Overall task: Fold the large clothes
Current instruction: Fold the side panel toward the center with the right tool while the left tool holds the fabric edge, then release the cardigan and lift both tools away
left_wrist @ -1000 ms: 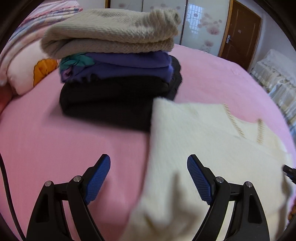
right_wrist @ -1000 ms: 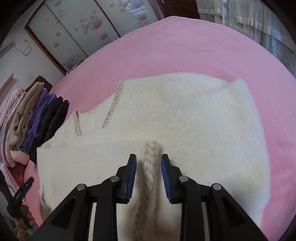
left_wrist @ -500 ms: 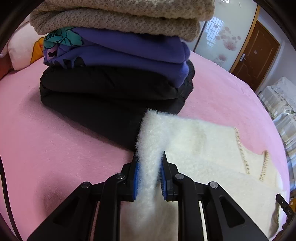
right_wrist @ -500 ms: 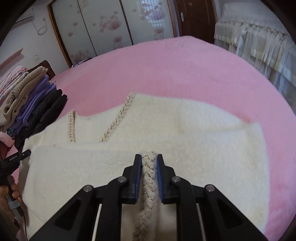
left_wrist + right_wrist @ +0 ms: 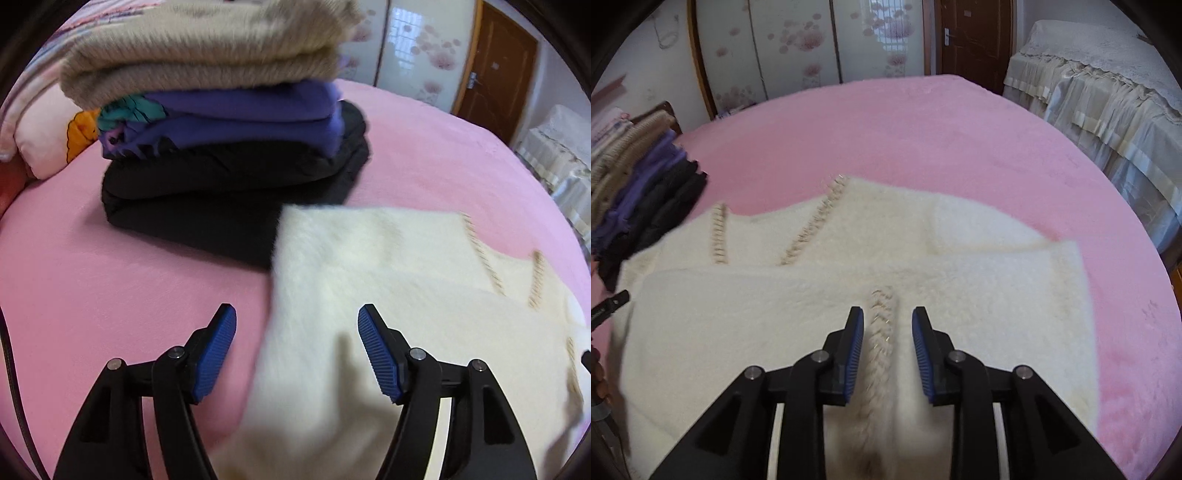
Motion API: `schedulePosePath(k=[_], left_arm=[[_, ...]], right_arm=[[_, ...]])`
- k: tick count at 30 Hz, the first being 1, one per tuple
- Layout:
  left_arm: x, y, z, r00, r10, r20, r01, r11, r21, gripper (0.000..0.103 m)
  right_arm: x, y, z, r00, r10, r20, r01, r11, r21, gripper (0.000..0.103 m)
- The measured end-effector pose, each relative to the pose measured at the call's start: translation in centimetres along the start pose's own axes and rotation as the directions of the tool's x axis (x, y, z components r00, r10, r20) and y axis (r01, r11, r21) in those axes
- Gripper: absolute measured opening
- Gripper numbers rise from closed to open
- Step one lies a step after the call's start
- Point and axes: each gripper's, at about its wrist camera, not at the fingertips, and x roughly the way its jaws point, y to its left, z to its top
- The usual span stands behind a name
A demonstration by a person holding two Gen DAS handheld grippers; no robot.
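Note:
A fluffy cream sweater (image 5: 849,295) with braided trim lies partly folded on the pink bed. In the left wrist view its left edge (image 5: 369,295) runs between the spread fingers of my left gripper (image 5: 296,325); the jaws are opening and the pads do not touch the fabric. In the right wrist view my right gripper (image 5: 887,325) hovers over the sweater's braided trim (image 5: 881,332). Its jaws are opening too, and the braid lies between the pads with a gap on both sides.
A stack of folded clothes (image 5: 229,122), beige on purple on black, stands on the pink bed (image 5: 923,129) just beyond the sweater's left edge. A patterned pillow (image 5: 40,122) lies behind it. A draped piece of furniture (image 5: 1108,92) stands off the bed's right side.
Half a second ago both grippers pinched the sweater, the left on its fluffy edge, the right on the braid. Both have let go and pulled back a little; the fabric lies flat again.

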Motion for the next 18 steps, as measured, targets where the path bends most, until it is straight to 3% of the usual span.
schedulePosePath(k=[4,7,8,9,12,15,18], left_arm=[[-3.5,-0.4,-3.7,1.0,-0.024,-0.012,0.025,0.999,0.02,0.068],[-3.3,-0.9,-6.9,0.998,0.031,-0.05,-0.027,0.997,0.067,0.068],[-2.9,-0.7,-8.0,0.996,0.064,-0.063,-0.059,0.994,0.087,0.068],[-2.6,-0.5,-8.4,0.996,0.062,-0.068,-0.056,0.995,0.085,0.068],[-2.7,0.4,-8.4,0.997,0.026,-0.07,-0.023,0.999,0.039,0.068],[-3.7,-0.1,-7.8,0.996,0.033,-0.084,-0.029,0.999,0.044,0.068],[-6.3,-0.9,-7.6,0.998,-0.018,-0.056,0.022,0.998,0.065,0.069]], right_arm=[[-2.5,1.7,-2.7,0.997,0.079,0.005,-0.079,0.995,-0.061,0.027],[-2.6,2.7,-5.3,1.0,0.007,-0.008,-0.008,0.991,-0.131,0.024],[-2.1,2.7,-6.1,0.999,-0.035,-0.028,0.03,0.989,-0.144,0.019],[-1.8,2.2,-6.8,0.998,-0.054,-0.038,0.048,0.989,-0.143,0.006],[-2.5,0.9,-7.1,0.997,-0.061,-0.051,0.057,0.994,-0.089,0.005],[-4.3,-0.5,-7.3,0.997,-0.007,-0.081,0.007,1.0,0.0,0.005],[-7.3,-0.6,-8.0,0.999,0.011,-0.046,-0.011,1.0,0.019,0.005]])
